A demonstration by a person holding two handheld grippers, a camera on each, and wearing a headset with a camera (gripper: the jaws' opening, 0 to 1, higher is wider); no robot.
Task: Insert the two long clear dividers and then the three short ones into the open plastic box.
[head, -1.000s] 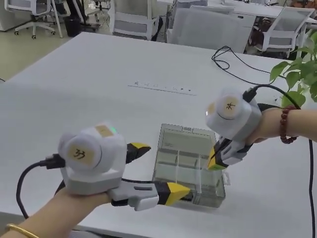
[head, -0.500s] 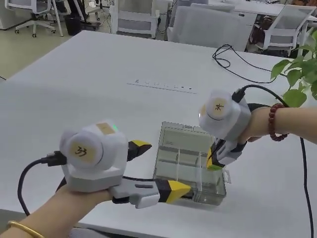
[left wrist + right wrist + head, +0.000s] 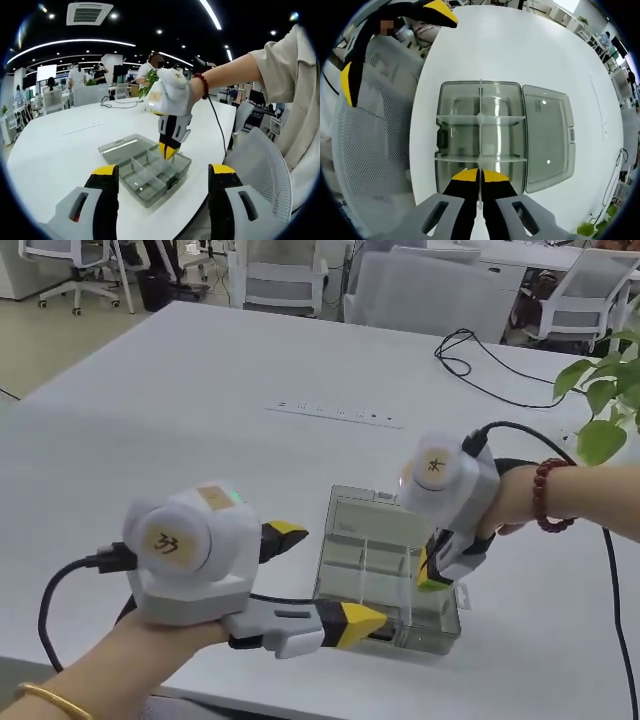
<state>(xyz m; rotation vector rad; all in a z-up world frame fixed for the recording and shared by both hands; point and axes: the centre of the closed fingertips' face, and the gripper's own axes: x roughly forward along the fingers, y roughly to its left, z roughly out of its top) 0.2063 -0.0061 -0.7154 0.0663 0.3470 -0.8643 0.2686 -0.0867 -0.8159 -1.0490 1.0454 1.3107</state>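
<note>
Lowered slightly, the right hand-held gripper [image 3: 480, 176] pinches what seems a clear divider [image 3: 480, 135] over the box [image 3: 438, 102], the left hand-held gripper [image 3: 163, 172] gaping empty; seating it in its slots comes next.

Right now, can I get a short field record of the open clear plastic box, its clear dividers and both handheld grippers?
box: clear grey plastic box on white table, lid lying open flat
seated dividers: two clear strips span the box
right gripper: shut on thin clear divider, above the box
left gripper: open, holding nothing, beside the box
</note>
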